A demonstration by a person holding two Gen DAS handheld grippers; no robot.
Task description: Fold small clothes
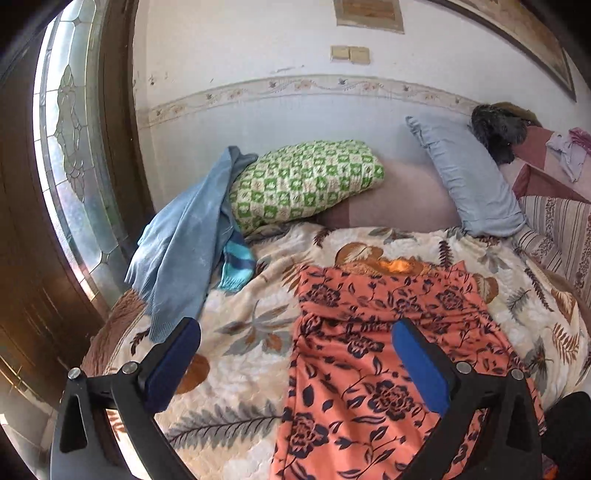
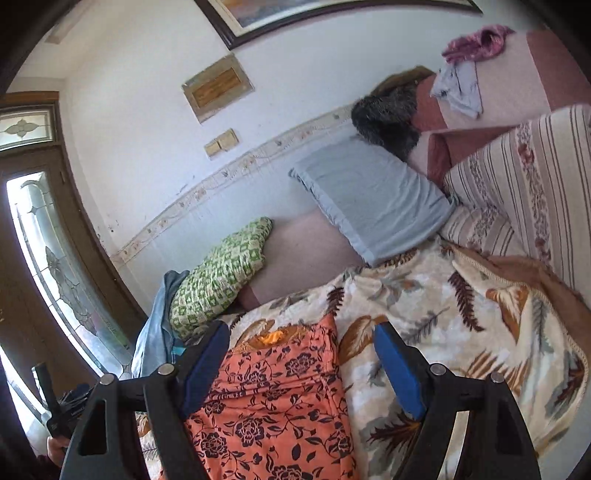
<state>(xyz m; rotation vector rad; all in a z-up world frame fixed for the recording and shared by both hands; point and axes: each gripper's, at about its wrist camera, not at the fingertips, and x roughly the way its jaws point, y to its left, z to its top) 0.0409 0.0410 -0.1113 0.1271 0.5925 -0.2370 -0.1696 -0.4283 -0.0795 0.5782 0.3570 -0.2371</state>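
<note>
Garment: orange floral cloth (image 1: 369, 350) lies flat on the leaf-print bed blanket (image 1: 240, 314), ready for my fold.
Left gripper (image 1: 295, 354): wide, empty.
Right gripper (image 2: 301, 362): wide, empty.

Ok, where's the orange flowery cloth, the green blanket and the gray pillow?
orange flowery cloth (image 1: 369, 332), left wrist view, its middle.
green blanket (image 1: 306, 181), left wrist view, its top face.
gray pillow (image 2: 373, 206), right wrist view, its flat front.

Orange floral garment (image 1: 369, 369): lower end cut off by the bottom edge in both views.
Blue garment (image 1: 177, 251): partly tucked behind the green checked blanket (image 1: 306, 181).
Striped sock (image 1: 236, 266): upper part hidden under the blue garment.
Framed picture (image 2: 295, 14): cropped by the top edge.
</note>
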